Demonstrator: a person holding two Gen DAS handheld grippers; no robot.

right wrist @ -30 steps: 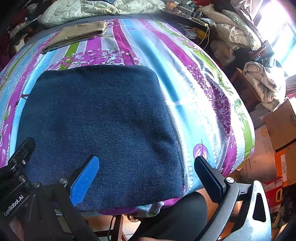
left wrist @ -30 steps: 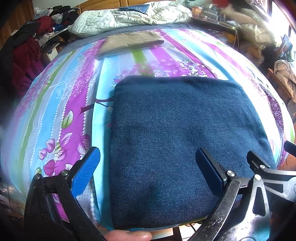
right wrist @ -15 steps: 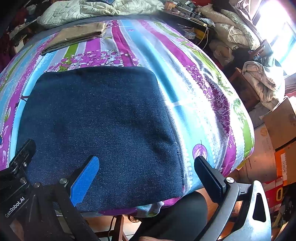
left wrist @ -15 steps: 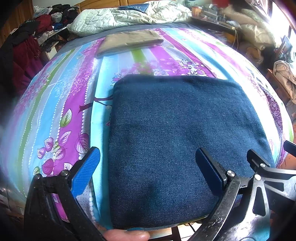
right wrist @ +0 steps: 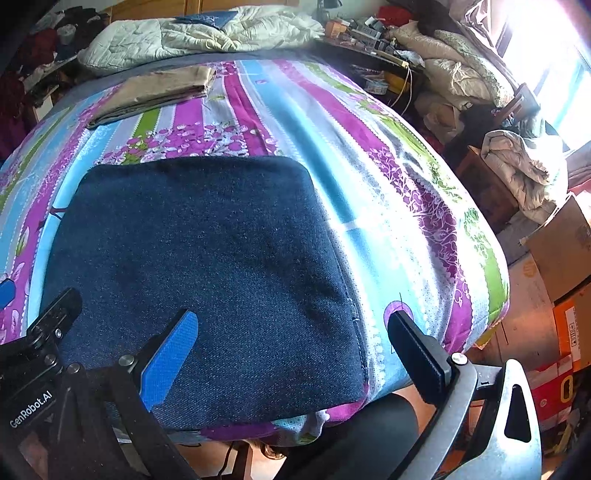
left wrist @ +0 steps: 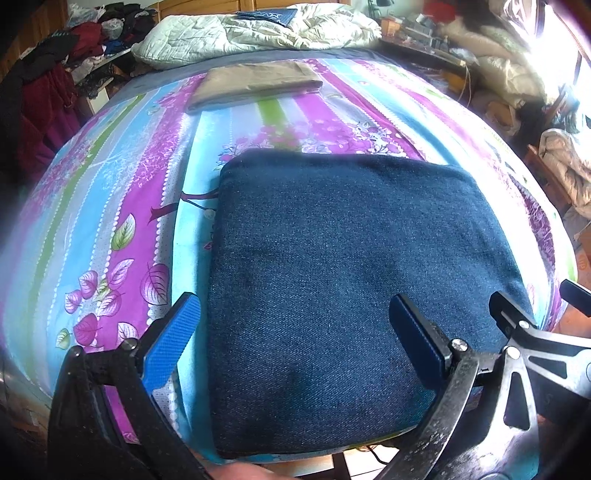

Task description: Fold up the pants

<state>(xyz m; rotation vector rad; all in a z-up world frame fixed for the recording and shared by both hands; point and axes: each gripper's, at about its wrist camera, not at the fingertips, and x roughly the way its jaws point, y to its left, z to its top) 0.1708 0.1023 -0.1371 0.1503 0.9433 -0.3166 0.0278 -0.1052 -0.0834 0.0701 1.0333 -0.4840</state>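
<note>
Dark blue denim pants (left wrist: 347, 280) lie folded into a flat square near the front edge of a striped floral bedsheet (left wrist: 122, 206). My left gripper (left wrist: 295, 328) hovers open above the square's near left part, nothing between its blue pads. The same folded pants (right wrist: 207, 273) fill the right wrist view. My right gripper (right wrist: 295, 332) stands open over their near right corner, holding nothing. Each gripper's black frame shows at the edge of the other's view.
Folded tan pants (left wrist: 255, 85) lie farther back on the bed, with a pale quilt (left wrist: 255, 33) behind them. Clothes pile up at the left (left wrist: 48, 92). Bedding, a chair and cardboard boxes (right wrist: 561, 273) crowd the floor to the right. A dark trouser leg (right wrist: 354, 435) stands below the bed edge.
Both grippers have drawn back and up slightly from the folded denim pants. The pants lie unmoved and both jaws stay open.
</note>
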